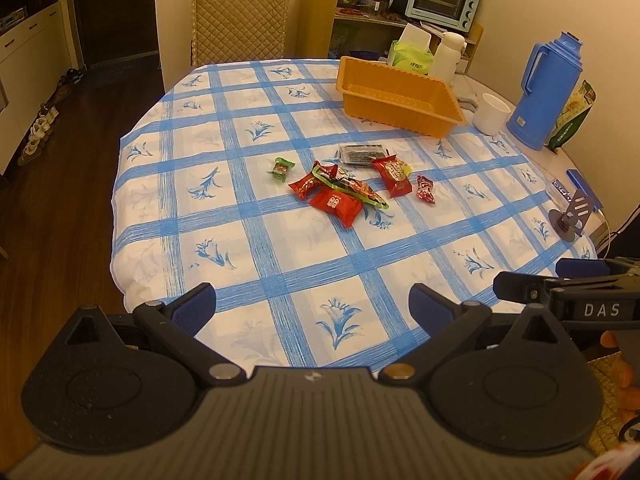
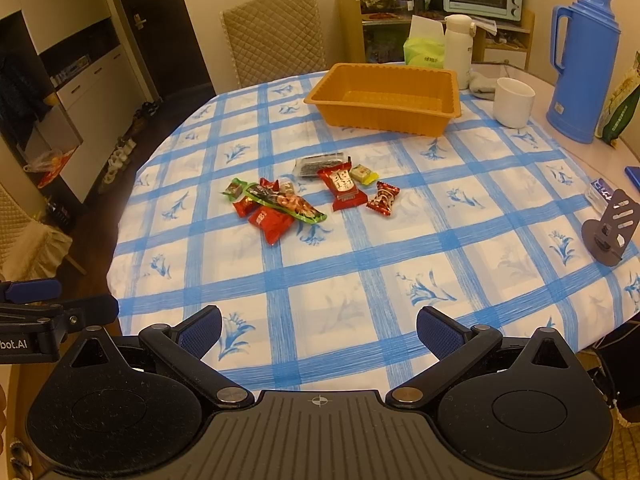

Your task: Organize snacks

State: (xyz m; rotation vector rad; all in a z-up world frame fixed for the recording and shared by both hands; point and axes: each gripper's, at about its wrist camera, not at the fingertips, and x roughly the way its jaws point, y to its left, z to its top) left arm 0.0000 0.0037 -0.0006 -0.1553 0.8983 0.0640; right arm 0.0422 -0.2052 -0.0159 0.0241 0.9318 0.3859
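Note:
Several wrapped snacks lie in a loose pile mid-table: a long green-edged pack point(image 1: 352, 189) point(image 2: 286, 201), red packets point(image 1: 335, 205) point(image 2: 343, 186), a dark seaweed pack point(image 1: 362, 155) point(image 2: 318, 164), a small green candy point(image 1: 281, 168) and a red candy point(image 1: 425, 189) point(image 2: 383, 198). An empty orange tray point(image 1: 448, 120) point(image 2: 436, 124) stands behind them. My left gripper point(image 1: 312, 304) is open and empty over the near table edge. My right gripper point(image 2: 319, 326) is open and empty, also near the front edge, and shows at the right of the left wrist view point(image 1: 560, 292).
The table has a blue-checked cloth point(image 1: 280, 272) point(image 2: 360, 280). A white cup point(image 1: 491, 114) point(image 2: 513, 103), blue thermos point(image 1: 550, 90) point(image 2: 580, 64), white bottle point(image 2: 458, 46), tissue pack point(image 2: 424, 52) and a grey stand point(image 1: 570, 216) point(image 2: 608, 228) sit at the right. A chair point(image 1: 240, 20) stands behind.

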